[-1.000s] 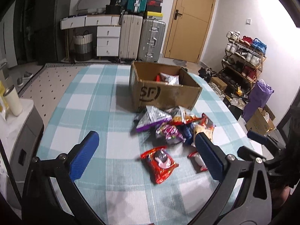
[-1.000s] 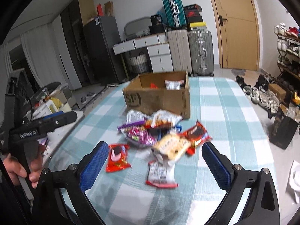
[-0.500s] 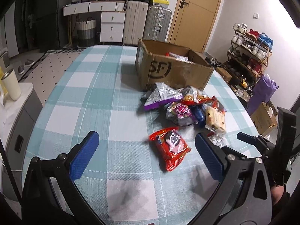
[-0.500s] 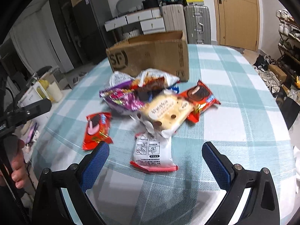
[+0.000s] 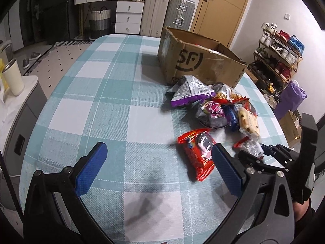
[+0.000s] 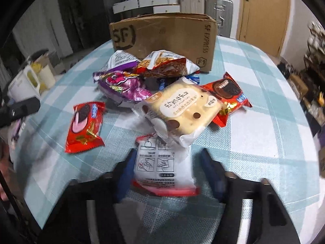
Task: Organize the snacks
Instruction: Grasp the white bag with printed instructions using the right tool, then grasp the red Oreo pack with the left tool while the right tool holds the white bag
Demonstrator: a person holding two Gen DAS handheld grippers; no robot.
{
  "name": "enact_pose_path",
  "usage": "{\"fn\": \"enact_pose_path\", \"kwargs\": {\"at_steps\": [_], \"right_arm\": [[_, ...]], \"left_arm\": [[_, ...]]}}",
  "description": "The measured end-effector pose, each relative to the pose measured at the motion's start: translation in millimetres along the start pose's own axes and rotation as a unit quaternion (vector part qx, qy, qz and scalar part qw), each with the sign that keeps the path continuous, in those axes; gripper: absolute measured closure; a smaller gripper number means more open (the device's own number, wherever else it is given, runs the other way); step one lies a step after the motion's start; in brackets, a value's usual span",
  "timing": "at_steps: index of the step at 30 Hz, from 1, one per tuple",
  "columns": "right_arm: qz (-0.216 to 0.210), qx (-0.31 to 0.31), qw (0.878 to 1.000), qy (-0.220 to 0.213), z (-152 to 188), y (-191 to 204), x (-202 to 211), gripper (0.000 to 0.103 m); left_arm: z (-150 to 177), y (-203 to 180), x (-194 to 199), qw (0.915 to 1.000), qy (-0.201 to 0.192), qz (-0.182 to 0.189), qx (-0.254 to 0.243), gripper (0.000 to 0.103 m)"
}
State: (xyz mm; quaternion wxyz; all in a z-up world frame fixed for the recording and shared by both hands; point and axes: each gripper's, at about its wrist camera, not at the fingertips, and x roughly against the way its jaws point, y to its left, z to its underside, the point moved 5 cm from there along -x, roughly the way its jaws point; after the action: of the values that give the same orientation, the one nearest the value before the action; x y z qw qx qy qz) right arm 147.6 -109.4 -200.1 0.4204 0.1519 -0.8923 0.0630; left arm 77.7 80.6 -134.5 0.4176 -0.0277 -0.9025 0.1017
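A pile of snack packets [image 5: 215, 105] lies on the checked tablecloth in front of a cardboard box [image 5: 201, 61]. My left gripper [image 5: 158, 166] is open and empty, low over the cloth, with a red cookie packet [image 5: 197, 154] just beyond its right finger. In the right wrist view my right gripper [image 6: 168, 168] is blurred; its jaws stand on either side of a white packet with a red edge [image 6: 162, 166], narrowed but apart from it. Behind it lie a cream cake packet [image 6: 182, 105], red cookie packets [image 6: 85, 126] and purple bags [image 6: 124, 85].
The box [image 6: 162, 34] stands at the far side of the table. A white cup [image 5: 12, 77] sits on a side cabinet to the left. Suitcases, drawers and a shoe rack [image 5: 278, 57] stand beyond. The table edge [image 5: 282, 134] runs close to the right.
Both grippers have moved forward and down toward the pile. My right gripper's jaws have narrowed around the white packet. My left gripper stays open.
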Motion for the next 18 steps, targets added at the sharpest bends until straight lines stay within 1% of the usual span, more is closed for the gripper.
{"fn": "enact_pose_path", "kwargs": {"at_steps": [3, 8, 18], "right_arm": [[-0.011, -0.006, 1.000, -0.006, 2.1, -1.6, 1.8, 0.059], [-0.030, -0.036, 0.999, -0.014, 4.6, -9.8, 6.6, 0.059], [-0.051, -0.052, 0.997, -0.030, 6.1, -11.1, 21.2, 0.059]], "left_arm": [[1.8, 3.3, -2.0, 1.0000, 0.003, -0.001, 0.004, 0.001], [3.6, 3.8, -3.2, 1.0000, 0.007, -0.002, 0.003, 0.001], [8.0, 1.8, -6.9, 0.9998, 0.020, -0.001, 0.002, 0.001]]}}
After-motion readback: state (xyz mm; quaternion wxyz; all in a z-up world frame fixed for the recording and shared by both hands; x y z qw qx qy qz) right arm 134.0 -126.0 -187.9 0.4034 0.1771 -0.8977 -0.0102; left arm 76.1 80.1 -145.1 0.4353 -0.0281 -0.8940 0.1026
